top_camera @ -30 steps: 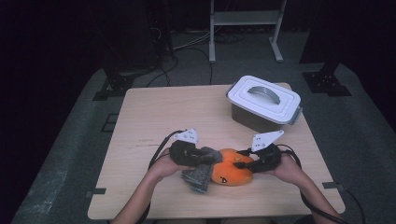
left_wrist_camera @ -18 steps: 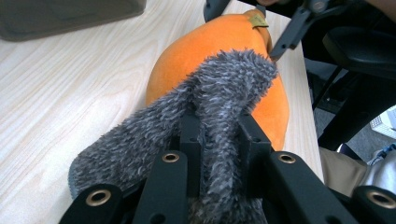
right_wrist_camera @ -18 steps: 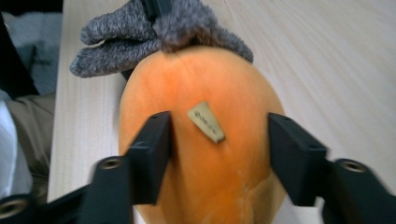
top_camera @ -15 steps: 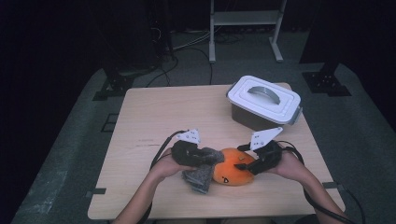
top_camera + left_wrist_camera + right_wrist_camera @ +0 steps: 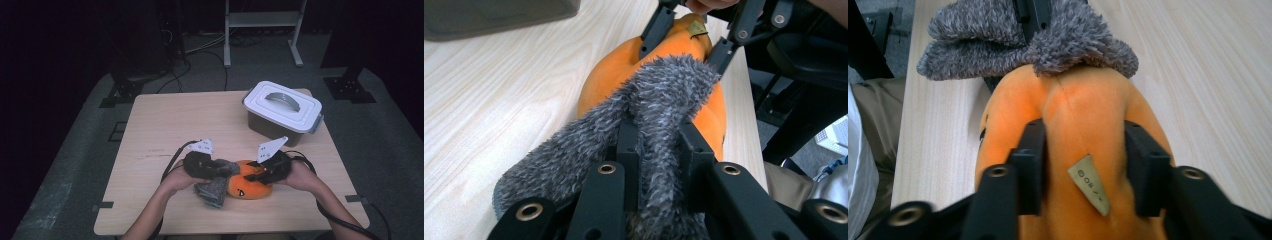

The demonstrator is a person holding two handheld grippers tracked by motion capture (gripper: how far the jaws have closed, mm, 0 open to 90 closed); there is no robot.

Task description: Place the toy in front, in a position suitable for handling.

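An orange plush toy (image 5: pixel 248 188) lies near the table's front edge, with a grey fuzzy cloth (image 5: pixel 212 190) draped over its left end. My left gripper (image 5: pixel 227 170) is shut on a fold of the grey cloth (image 5: pixel 659 100), which sits against the orange toy (image 5: pixel 609 85). My right gripper (image 5: pixel 252 175) comes from the right. Its jaws have just been closing, and they now press on both sides of the orange toy (image 5: pixel 1073 110), near a small sewn tag (image 5: pixel 1090 182). Beyond them the grey cloth (image 5: pixel 998 30) caps the toy's far end.
A grey box with a white handled lid (image 5: pixel 282 107) stands at the back right of the wooden table (image 5: pixel 190 120). A metal stand (image 5: pixel 262 20) and cables are on the dark floor behind. Both gripper cables trail off the table's front edge.
My right gripper has edged a little to the left along the orange toy. The left hand and the grey cloth have stayed put.
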